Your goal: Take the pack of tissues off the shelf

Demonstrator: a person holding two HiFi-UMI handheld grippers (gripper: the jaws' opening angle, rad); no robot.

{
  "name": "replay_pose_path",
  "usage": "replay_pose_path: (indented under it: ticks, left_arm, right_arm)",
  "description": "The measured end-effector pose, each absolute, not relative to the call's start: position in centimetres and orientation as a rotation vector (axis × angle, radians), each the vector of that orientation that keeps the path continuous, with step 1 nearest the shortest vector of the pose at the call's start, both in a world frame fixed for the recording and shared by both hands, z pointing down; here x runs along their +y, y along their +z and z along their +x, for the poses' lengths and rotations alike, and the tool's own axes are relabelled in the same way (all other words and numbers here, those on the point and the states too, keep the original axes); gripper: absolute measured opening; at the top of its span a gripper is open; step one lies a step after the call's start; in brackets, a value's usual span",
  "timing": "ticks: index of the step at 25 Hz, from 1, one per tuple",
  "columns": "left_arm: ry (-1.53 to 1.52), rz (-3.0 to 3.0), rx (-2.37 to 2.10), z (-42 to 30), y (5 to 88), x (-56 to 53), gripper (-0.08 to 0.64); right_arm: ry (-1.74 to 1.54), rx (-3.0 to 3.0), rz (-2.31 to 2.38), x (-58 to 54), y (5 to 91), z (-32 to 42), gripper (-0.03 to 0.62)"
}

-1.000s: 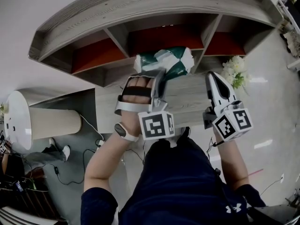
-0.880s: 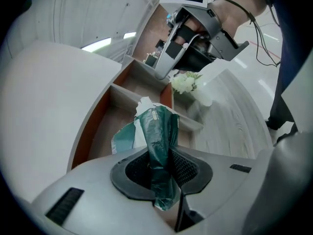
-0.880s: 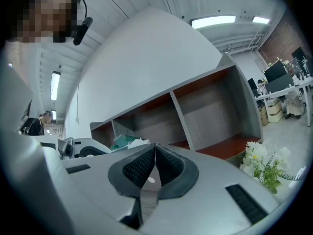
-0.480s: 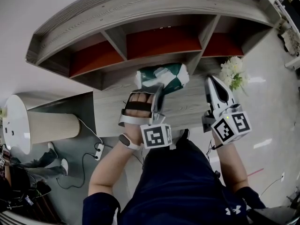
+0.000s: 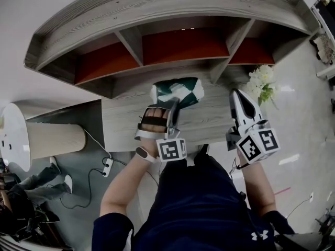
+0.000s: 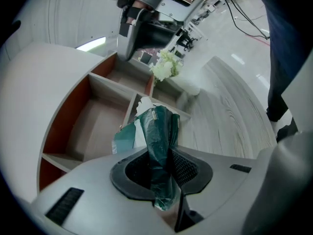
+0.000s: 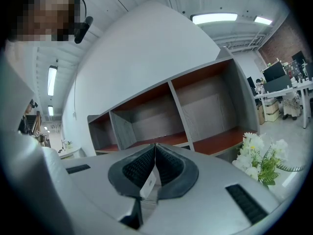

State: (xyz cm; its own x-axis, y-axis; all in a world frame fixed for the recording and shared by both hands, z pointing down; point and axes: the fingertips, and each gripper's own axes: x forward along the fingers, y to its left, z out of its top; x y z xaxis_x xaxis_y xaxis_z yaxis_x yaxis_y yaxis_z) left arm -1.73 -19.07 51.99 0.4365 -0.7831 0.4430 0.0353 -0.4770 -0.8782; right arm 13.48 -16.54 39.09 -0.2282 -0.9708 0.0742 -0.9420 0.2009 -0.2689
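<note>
Where the floor shows at the far left of the head view, a pale cylindrical object (image 5: 55, 139) sits near a white power strip (image 5: 107, 166). Above and to the right, the wood-grain shelf (image 5: 157, 7) spans the scene with three open compartments lined red-brown. The left tongs (image 5: 171, 109) are clamped on the pack of tissues (image 5: 178, 92): the left gripper view shows both ribbed pads pressing a bunched fold of the green-and-white wrapper, with the body of the pack extending beyond the tips. The pack is in front of the middle compartment, outside the shelf, over the wood-grain tabletop (image 5: 209, 122). The right tongs (image 5: 236, 94) are positioned further right over the same tabletop, well apart from the pack. Their pads meet at the tips, with only a small white tab (image 7: 146, 182) showing low behind them. A bunch of white flowers (image 5: 261, 80) stands just beyond the right tongs, near the right compartment.
</note>
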Motion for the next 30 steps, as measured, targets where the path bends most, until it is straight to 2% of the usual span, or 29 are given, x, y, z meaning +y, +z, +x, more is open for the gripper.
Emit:
replay_pose_path:
  ticks: [15, 30]
  left_arm:
    - [-1.259, -1.817, 0.595, -5.3, 63.7, -22.2, 0.094]
    - [-1.334, -1.842, 0.560, -7.8, 70.9, -25.6, 0.094]
  right_arm:
    - [-0.468, 2.363, -1.932, -16.8, 41.4, 12.8, 0.012]
    - [-0.474, 2.370, -1.990, -16.2, 41.8, 11.8, 0.012]
